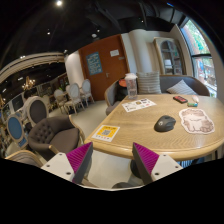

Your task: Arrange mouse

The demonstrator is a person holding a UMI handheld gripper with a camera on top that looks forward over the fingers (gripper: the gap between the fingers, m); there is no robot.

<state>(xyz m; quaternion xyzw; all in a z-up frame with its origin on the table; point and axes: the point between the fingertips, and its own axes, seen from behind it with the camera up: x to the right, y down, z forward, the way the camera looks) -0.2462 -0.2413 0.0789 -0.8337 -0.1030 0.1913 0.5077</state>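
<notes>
While the gripper [112, 160] hangs short of the table's near edge, its jaws stand apart with nothing between them, the pink pads [80, 156] facing each other. The mouse [165, 124], dark grey, rests on the wooden table [130, 130] toward its near edge, beyond the fingers and well apart from them. Just beside it lies a printed sheet [196, 121]. A yellow card [106, 132] sits near the table's near corner. A small item [181, 99] at the far edge is possibly a case.

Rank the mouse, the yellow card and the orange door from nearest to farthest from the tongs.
1. Yellow card: table's near edge, just ahead of the open tongs.
2. Mouse: farther onto the table, toward the right.
3. Orange door: across the room.
</notes>
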